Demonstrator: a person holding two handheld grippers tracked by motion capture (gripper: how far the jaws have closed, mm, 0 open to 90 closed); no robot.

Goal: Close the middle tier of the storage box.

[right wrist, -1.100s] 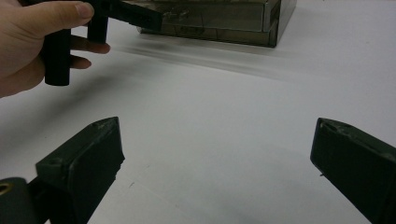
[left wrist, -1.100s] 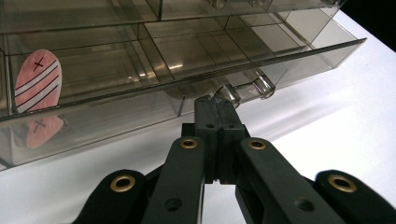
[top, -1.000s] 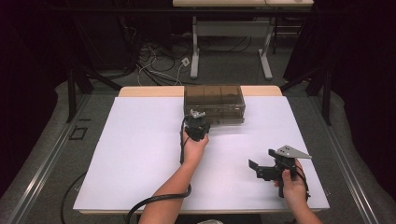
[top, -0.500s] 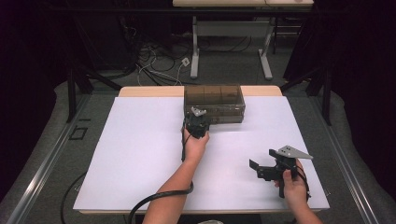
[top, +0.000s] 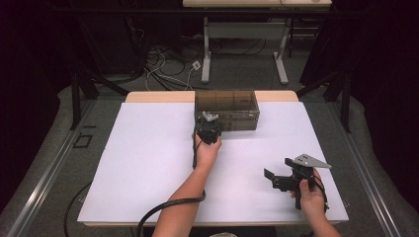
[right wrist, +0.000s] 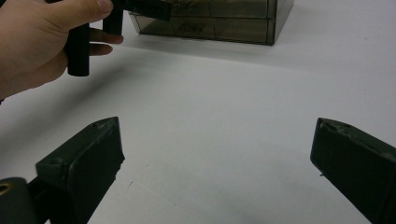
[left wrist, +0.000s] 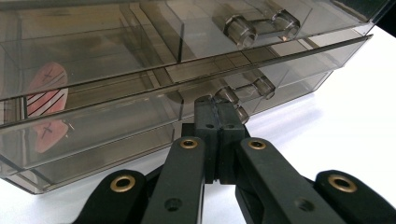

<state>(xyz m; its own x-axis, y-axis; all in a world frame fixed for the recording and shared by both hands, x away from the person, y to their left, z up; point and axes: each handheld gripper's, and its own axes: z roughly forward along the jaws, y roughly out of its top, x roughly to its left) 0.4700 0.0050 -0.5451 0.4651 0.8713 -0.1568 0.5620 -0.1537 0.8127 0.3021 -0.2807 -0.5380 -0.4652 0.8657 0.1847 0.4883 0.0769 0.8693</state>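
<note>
A smoke-tinted plastic drawer box [top: 226, 109] stands at the table's far middle. My left gripper [top: 208, 129] is at its front left corner. In the left gripper view the jaws are pressed together, and my left gripper [left wrist: 218, 107] has its tips against the clear handle [left wrist: 256, 87] of the lower drawer. The upper drawer's handle [left wrist: 261, 25] is free. Something pink with black marks [left wrist: 46, 91] shows through the tinted fronts at left. My right gripper [top: 281, 180] stands open and empty near the table's front right; its fingers [right wrist: 84, 158] are spread wide over bare white table.
The white table top [top: 148, 163] has free room to the left and in the middle. In the right gripper view the other hand [right wrist: 37, 42] and the drawer box [right wrist: 215, 18] lie ahead. Desk legs and cables [top: 168, 69] are on the floor beyond.
My left gripper has edged slightly closer to the drawer box. The right gripper has hardly moved.
</note>
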